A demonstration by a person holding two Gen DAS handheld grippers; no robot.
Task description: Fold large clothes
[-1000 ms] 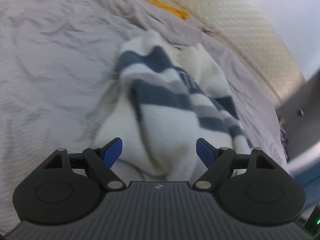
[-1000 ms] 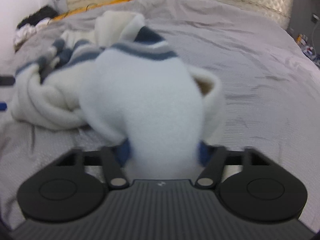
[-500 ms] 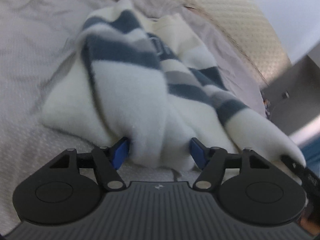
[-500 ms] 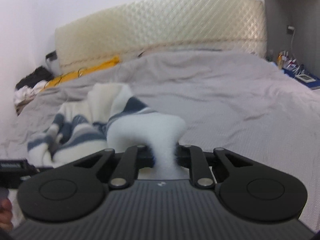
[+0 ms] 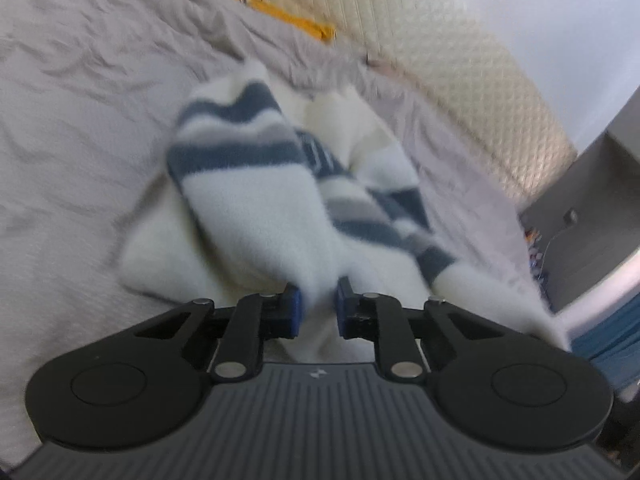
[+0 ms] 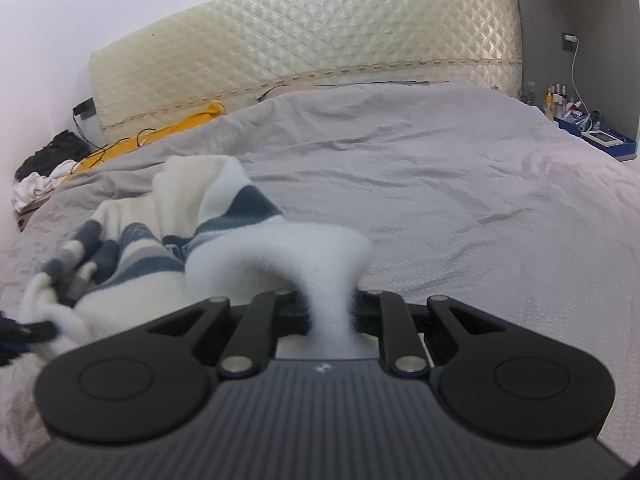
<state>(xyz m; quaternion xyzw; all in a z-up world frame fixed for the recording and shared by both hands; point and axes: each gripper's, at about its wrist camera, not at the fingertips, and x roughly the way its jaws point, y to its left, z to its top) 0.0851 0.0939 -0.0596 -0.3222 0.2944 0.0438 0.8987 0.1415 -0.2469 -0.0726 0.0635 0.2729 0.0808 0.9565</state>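
- Fleece, white and thick, is filling both grips: the left gripper has just been closing its jaws on a fold of the striped fleece garment, and the blue pads are pressing the cloth from both sides.
- The right gripper is clamping a narrow white edge of the same garment; its jaws have just been closing too, and the fleece is bunching into a thin neck between them.
- Both pinches are sitting near the garment's white border, likely so that the two hands can be lifting and spreading it before any fold is being made; folding itself is not yet begun, in my judgement.
- Between the two grips the cloth is hanging slack and twisted, so the navy and grey stripes are running crooked.
- The rest of the garment is lying crumpled on the grey bedspread, toward the left side of the bed as the right wrist view shows it.
- The bedspread is offering wide bare room to the right of the heap, enough for laying the garment flat.
- Farther off, the bed's left edge is carrying a yellow cloth with a dark cable, and a pile of dark and white clothes is sitting beyond it.
- At the back, the quilted cream headboard is closing off that side, and a cluttered blue bedside surface is bordering the right.
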